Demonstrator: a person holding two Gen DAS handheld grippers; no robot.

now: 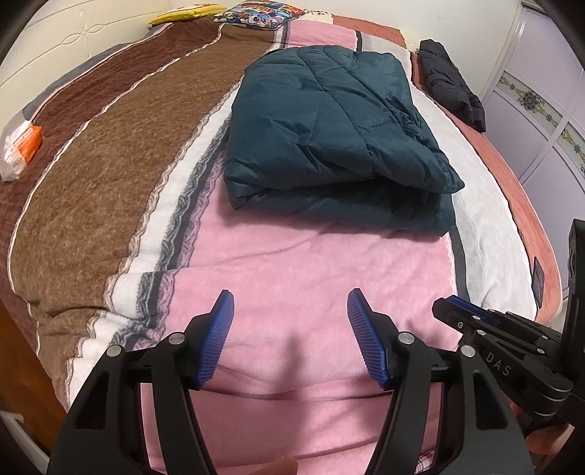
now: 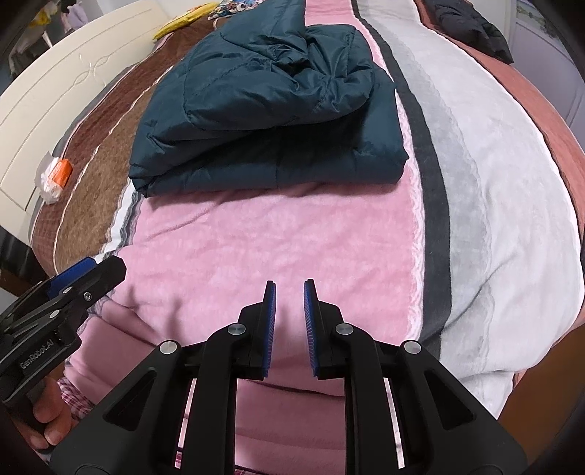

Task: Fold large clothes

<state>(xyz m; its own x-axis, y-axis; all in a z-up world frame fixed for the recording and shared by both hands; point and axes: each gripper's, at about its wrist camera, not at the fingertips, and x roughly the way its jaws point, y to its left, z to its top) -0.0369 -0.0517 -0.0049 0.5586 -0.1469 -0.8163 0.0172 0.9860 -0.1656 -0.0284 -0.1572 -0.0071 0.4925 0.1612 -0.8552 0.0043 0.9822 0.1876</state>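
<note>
A dark teal quilted jacket [image 1: 329, 135] lies folded into a thick rectangle on the pink stripe of the bed blanket [image 1: 292, 263]; it also shows in the right wrist view [image 2: 263, 120]. My left gripper [image 1: 290, 303] is open wide and empty, hovering over the pink blanket short of the jacket's near edge. My right gripper [image 2: 289, 292] is open with a narrow gap, empty, also over the pink blanket near the bed's front. Each gripper shows at the side of the other's view: the right one [image 1: 457, 310], the left one [image 2: 95, 270].
A black jacket [image 1: 449, 84] lies at the far right bed edge. A white-and-orange packet [image 1: 20, 149] sits at the left edge by the headboard [image 2: 55, 109]. Pillows [image 1: 252, 14] lie at the far end. A wardrobe [image 1: 541, 109] stands right.
</note>
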